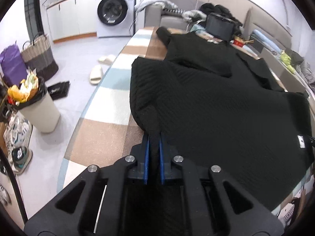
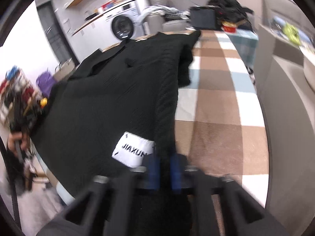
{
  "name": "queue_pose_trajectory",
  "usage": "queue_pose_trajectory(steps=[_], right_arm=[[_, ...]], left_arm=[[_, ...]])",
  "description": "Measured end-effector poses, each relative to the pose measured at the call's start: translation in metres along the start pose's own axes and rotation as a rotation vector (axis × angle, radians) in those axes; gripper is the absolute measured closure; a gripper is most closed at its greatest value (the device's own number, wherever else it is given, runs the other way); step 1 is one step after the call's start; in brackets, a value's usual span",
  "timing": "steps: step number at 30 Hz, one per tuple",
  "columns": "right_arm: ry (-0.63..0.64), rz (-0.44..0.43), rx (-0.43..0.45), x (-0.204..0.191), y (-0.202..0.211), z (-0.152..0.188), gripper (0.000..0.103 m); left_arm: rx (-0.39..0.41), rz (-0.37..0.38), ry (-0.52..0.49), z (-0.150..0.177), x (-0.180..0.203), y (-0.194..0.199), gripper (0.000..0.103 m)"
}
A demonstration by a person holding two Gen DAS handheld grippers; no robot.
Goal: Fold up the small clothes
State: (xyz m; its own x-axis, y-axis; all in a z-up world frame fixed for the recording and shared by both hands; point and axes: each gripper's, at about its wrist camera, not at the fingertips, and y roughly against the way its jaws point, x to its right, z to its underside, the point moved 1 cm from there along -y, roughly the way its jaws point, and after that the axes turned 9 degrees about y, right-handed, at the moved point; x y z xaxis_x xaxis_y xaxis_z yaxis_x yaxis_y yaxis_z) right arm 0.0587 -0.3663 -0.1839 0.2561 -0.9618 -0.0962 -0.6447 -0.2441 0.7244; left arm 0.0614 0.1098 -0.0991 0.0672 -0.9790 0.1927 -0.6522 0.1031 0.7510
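A black knitted garment (image 1: 216, 102) lies spread over a table with a checked brown, white and pale blue cloth (image 1: 110, 102). My left gripper (image 1: 154, 135) is shut on the garment's near left edge, and dark fabric fills the gap between its blue pads (image 1: 146, 153). In the right wrist view the same black garment (image 2: 122, 90) shows a white label (image 2: 133, 151) near its hem. My right gripper (image 2: 164, 157) is shut on the near right edge beside that label. This view is blurred. A hand (image 2: 16, 141) shows at the far left.
A washing machine (image 1: 113, 13) stands at the back. A full bin (image 1: 39, 108), a woven basket (image 1: 39, 57), slippers (image 1: 96, 74) and shoes lie on the floor to the left. A black box (image 1: 219, 27) and piled clothes sit at the table's far end, a grey sofa (image 2: 285, 90) to the right.
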Motion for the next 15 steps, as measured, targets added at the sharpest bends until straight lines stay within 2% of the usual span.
queue_pose_trajectory(steps=[4, 10, 15], right_arm=[[0.003, -0.069, 0.13, -0.003, 0.032, -0.004, 0.098], [-0.093, -0.188, 0.398, 0.005, 0.08, -0.017, 0.098], [-0.164, -0.169, 0.485, 0.011, 0.086, -0.032, 0.098]], left_arm=[[0.073, 0.033, 0.01, -0.003, -0.001, 0.029, 0.097], [0.179, 0.131, 0.046, -0.015, -0.001, 0.075, 0.098], [0.224, 0.18, 0.084, -0.028, -0.008, 0.094, 0.098]])
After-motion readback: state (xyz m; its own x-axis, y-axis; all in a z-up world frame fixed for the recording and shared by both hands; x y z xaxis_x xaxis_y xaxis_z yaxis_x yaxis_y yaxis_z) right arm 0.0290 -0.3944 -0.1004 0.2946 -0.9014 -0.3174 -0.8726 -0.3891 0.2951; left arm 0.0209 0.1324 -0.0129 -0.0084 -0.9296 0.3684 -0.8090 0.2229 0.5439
